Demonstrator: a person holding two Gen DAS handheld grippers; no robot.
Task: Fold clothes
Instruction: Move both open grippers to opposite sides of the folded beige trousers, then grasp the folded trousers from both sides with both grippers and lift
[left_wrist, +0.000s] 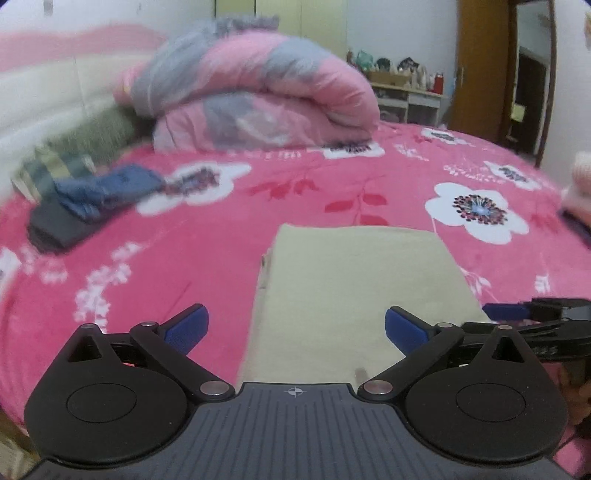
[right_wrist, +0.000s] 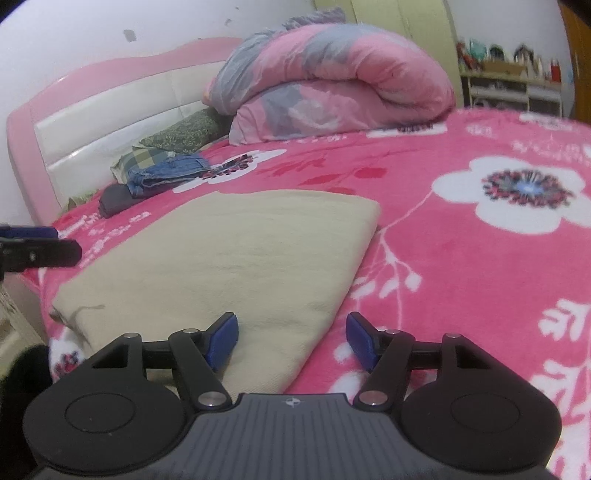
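Blue-padded fingers of the left gripper (left_wrist: 296, 330) stand wide apart with nothing between the pads, hovering over the near end of the folded beige garment (left_wrist: 354, 280), which lies flat on the pink floral blanket (left_wrist: 229, 258) and runs lengthwise straight away from the tool. At the right edge of this view the right gripper (left_wrist: 517, 312) pokes in just beside the garment's near right corner. Farther off on the left sit a folded pair of jeans (left_wrist: 110, 188) on a dark garment (left_wrist: 59, 225), with a rolled pink-and-grey quilt (left_wrist: 258, 92) behind. From the right wrist, the right gripper (right_wrist: 291, 341) is likewise spread and gripping nothing, its pads straddling the garment's near right edge (right_wrist: 314, 332); the cloth stretches ahead and to the left. Both tools look about equally near that end, so a further fold would probably lift it away from the camera.
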